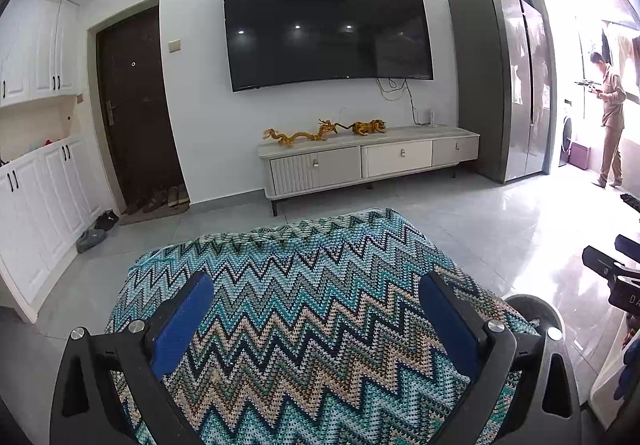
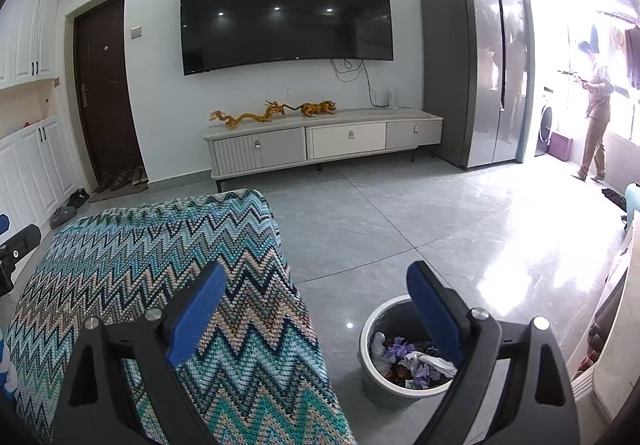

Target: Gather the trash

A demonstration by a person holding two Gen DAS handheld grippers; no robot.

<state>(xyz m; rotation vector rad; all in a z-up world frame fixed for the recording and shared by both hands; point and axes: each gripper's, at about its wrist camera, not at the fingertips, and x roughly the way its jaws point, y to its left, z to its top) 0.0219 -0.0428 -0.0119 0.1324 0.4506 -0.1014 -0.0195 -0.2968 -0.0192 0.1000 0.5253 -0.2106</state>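
Note:
A grey trash bin [image 2: 372,373] stands on the floor right of a table covered with a zigzag cloth [image 2: 160,285]. It holds crumpled purple, white and dark scraps [image 2: 404,359]. My right gripper [image 2: 316,287] is open and empty, held above the table's right edge and the bin. My left gripper [image 1: 316,291] is open and empty above the zigzag cloth [image 1: 304,285]. The bin's rim [image 1: 536,309] shows at the right in the left wrist view. No loose trash shows on the cloth.
A TV cabinet [image 2: 320,141] with golden figurines stands against the far wall under a large TV [image 2: 284,9]. A tall fridge [image 2: 476,65] is to the right. A person [image 2: 596,117] stands on the bright balcony. Shoes [image 1: 96,233] lie by the door.

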